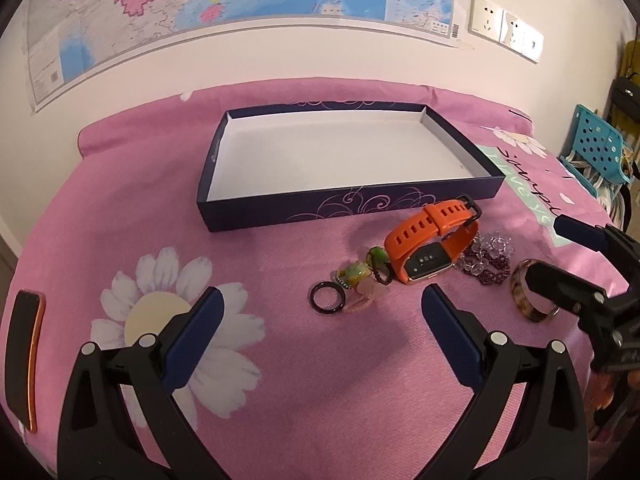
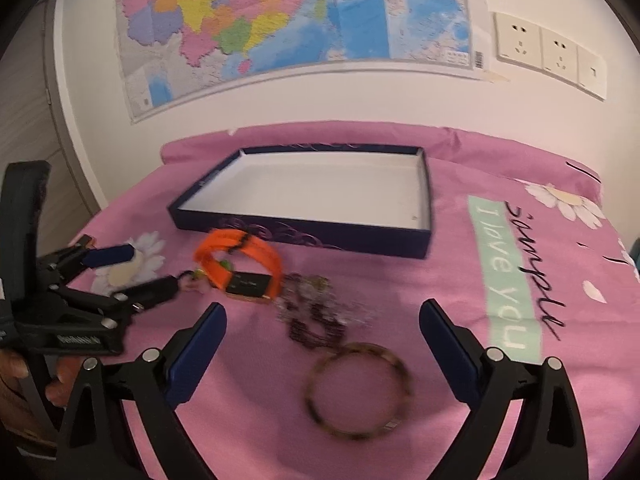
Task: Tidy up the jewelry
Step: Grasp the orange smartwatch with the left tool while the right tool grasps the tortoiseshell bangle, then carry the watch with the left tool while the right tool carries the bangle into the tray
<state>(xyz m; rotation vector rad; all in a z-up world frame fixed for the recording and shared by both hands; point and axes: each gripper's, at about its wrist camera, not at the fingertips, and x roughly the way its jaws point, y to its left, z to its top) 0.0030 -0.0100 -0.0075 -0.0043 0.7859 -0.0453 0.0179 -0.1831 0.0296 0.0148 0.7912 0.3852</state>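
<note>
Tortoiseshell bangle (image 2: 357, 390) flat on bed (image 2: 440, 280), between spread, empty jaws of right gripper (image 2: 322, 312), nearer arm. Left gripper (image 1: 322, 298) also spread, facing black ring (image 1: 327, 297). Box (image 2: 426, 204) beyond, empty.

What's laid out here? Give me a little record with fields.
surface: pink floral bedsheet
container: shallow dark-blue cardboard box with white inside, nothing in it
watch: orange-strapped smartwatch, outside the box
rings: small black ring; brown mottled bangle
beads: dark purple beaded strand
left gripper: open
right gripper: open
</note>
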